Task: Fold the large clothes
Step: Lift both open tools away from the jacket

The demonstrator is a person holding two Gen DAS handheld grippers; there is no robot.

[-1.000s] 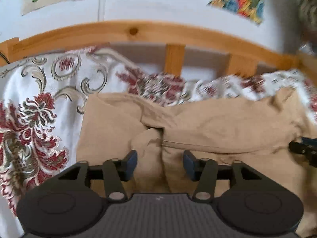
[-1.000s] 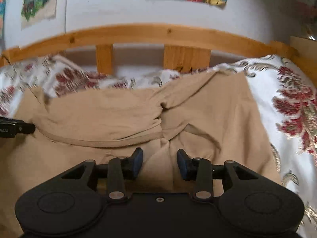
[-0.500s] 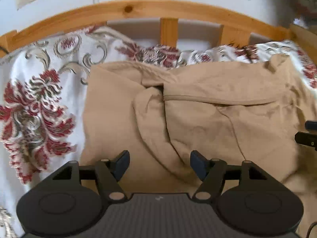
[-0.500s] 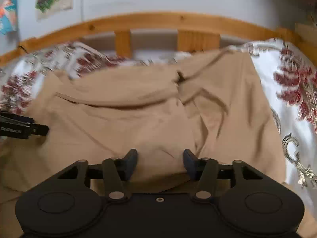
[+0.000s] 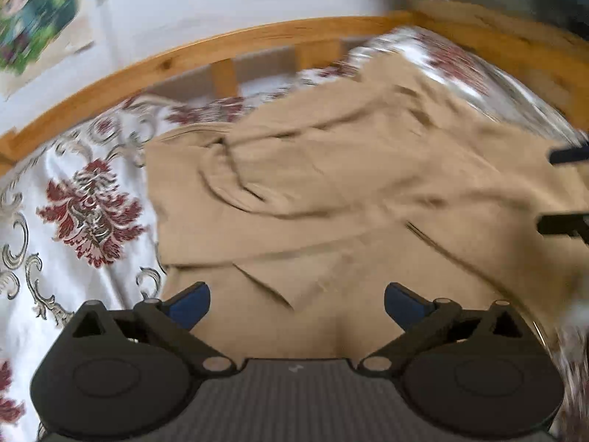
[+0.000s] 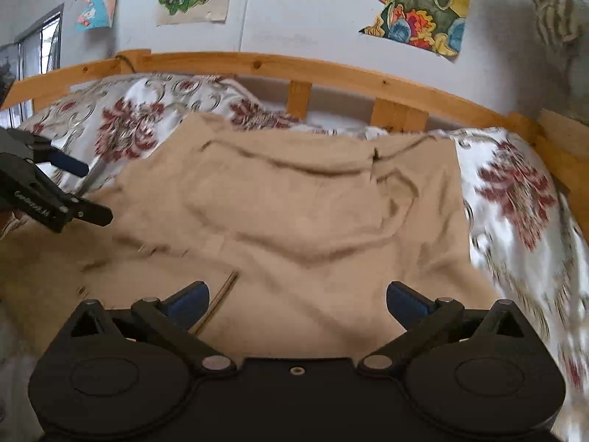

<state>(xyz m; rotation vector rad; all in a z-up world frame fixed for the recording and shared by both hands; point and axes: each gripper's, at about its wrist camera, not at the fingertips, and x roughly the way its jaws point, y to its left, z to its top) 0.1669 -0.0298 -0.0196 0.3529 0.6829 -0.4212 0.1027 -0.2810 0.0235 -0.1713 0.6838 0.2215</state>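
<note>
Across the middle of the bed, the tan garment (image 6: 294,213) lies spread on the floral bedspread (image 6: 515,191), its far part doubled back toward you into a loose, rumpled flap that reaches almost to the wooden bed rail (image 6: 331,70). Your left gripper (image 5: 296,300) hangs released over the near-left part of the cloth, jaws wide and nothing between them; your right gripper (image 6: 297,300) is likewise spread wide and empty over the near-right part. You appear to be between folds: one layer is laid down, and no new grasp has begun. Next, you probably need to pick a pair of matching edges, likely the near hem or the two side edges, and pinch both layers cleanly before lifting. The garment's left edge (image 5: 154,199) runs straight and exposed, with bare bedspread beside it toward the bed's left side. On the right side, open bedspread also borders the cloth, so both grippers have room to swing outward. The far rail limits any forward reach.
</note>
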